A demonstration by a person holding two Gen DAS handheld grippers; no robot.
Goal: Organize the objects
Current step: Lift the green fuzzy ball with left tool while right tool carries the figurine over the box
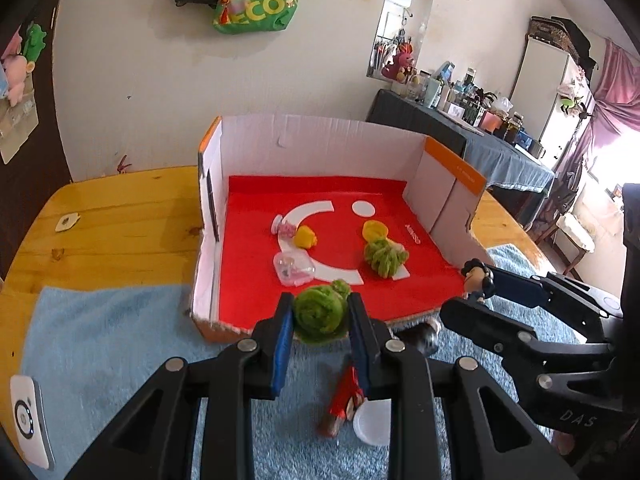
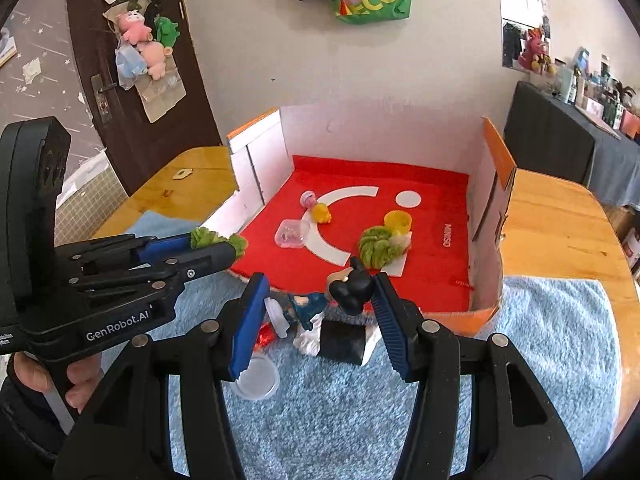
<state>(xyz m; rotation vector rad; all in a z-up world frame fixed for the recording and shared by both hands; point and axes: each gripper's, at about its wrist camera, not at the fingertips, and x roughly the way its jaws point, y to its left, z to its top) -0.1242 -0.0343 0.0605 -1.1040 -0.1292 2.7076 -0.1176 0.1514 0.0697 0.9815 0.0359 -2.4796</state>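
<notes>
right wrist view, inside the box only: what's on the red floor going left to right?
Clear plastic case → pink toy → yellow toy → green fuzzy toy → yellow cup. All lie on the red floor of the box.

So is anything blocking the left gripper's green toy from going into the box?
Nothing visible. The left gripper holds the green toy at the box's open near edge, and the red floor just beyond it is bare up to the clear case.
</notes>
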